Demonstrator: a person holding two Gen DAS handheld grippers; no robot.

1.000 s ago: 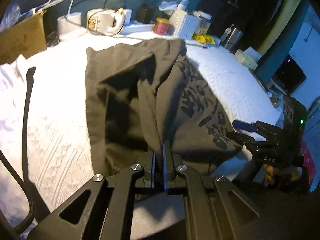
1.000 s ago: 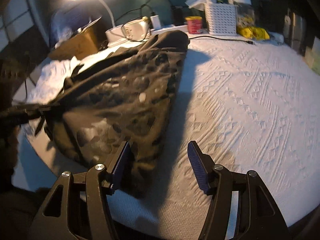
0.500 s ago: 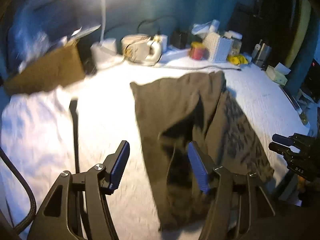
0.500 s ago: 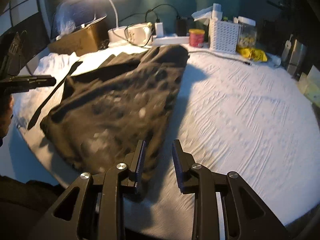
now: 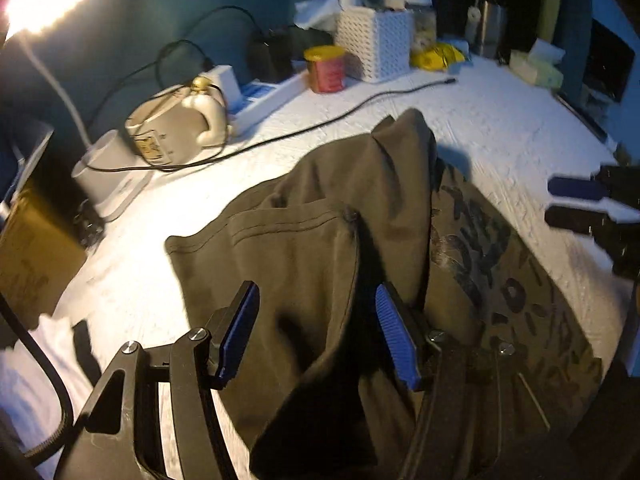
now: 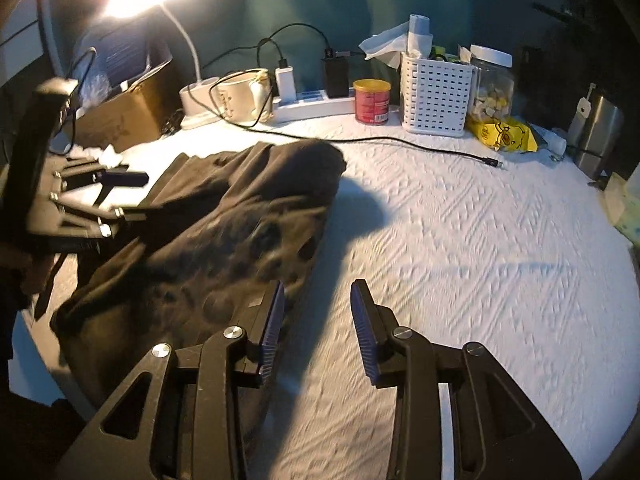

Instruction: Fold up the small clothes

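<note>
1. On the left, the left tongs (image 5: 316, 332) hang over the near-left part of the dark garment (image 5: 320, 248) with their blue pads apart and nothing clamped between them; cloth lies beneath and behind them.
2. The garment lies on the white textured bench cover (image 6: 480, 240), toward its left half and running from the near edge toward the clutter at the back. It is an olive-brown piece with a stitched hem line on the plain side and a dark printed pattern on the panel to the right.
3. One plain layer is already laid over the printed one along a lengthwise line, so the fold seems part done (the far corner stands up in a peak, and the near end is rumpled). Judging by this, smoothing and at least one crosswise fold are left.
4. On the right, the right tongs (image 6: 318, 322) sit at the garment's near-right edge, pads apart and holding nothing; the left pad is just beside the cloth and the right one is over bare cover.
</note>
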